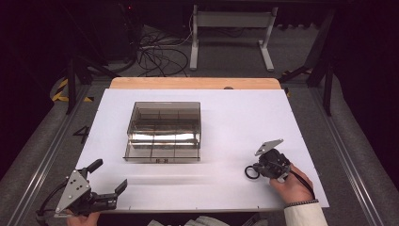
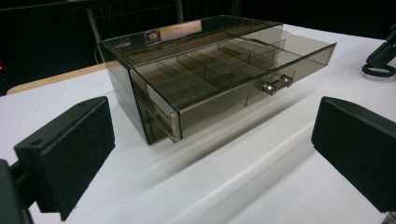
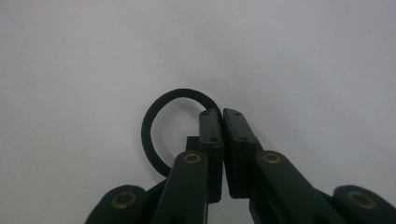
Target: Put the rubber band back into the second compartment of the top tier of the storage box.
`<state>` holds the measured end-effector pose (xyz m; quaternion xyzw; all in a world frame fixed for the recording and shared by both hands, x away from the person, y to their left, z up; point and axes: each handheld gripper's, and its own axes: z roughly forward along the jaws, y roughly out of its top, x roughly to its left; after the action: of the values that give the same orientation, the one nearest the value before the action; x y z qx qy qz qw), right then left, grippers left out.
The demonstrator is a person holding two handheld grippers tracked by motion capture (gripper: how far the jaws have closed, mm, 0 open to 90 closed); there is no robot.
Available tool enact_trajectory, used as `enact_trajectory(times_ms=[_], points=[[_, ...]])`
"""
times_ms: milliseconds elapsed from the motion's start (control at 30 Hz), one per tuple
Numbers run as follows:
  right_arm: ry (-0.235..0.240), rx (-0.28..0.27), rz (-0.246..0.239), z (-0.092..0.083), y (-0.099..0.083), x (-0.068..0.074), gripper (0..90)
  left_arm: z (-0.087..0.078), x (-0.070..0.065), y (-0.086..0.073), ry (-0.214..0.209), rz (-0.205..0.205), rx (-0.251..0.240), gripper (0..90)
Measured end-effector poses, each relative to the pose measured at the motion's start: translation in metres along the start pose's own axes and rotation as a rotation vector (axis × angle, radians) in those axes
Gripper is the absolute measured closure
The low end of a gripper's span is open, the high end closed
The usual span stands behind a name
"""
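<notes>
Glossy smoked-plastic drawer box point(image 2: 205, 74) — matt black ring point(image 3: 156, 121), matt white table point(image 1: 235, 127).

Thin black ring point(image 3: 161, 126) (pinched at its rim) on white table point(image 3: 303, 56).

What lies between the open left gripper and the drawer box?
Nothing: the high view shows bare white table between the left gripper and the drawer box.

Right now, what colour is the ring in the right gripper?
Black; the ring shows best in the right gripper view.
</notes>
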<state>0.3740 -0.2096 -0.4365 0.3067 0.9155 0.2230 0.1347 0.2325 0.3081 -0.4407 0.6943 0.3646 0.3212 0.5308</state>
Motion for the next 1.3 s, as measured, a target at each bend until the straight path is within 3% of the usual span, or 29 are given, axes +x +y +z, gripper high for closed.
enact_trajectory(times_ms=[67,133,300,767,1033,1300], points=[[-0.003,-0.01,-0.003,-0.001,0.0,0.001,87.4,0.0,0.0,0.0,-0.001,-0.002,0.001,0.3],[-0.021,-0.056,-0.014,-0.007,0.0,0.002,87.4,0.0,0.0,0.0,0.0,0.001,0.0,0.3],[-0.038,-0.085,-0.025,-0.012,0.001,0.004,87.4,0.0,0.0,0.0,0.004,0.006,0.001,0.3],[-0.038,-0.099,-0.033,-0.014,0.001,0.004,87.4,0.0,0.0,0.0,0.004,0.007,0.002,0.3],[-0.023,-0.2,-0.012,-0.022,-0.002,0.003,87.4,0.0,0.0,0.0,0.006,0.012,0.0,0.3],[-0.007,-0.342,0.012,-0.033,-0.006,0.0,87.3,0.0,0.0,0.0,0.006,0.013,0.0,0.3]])
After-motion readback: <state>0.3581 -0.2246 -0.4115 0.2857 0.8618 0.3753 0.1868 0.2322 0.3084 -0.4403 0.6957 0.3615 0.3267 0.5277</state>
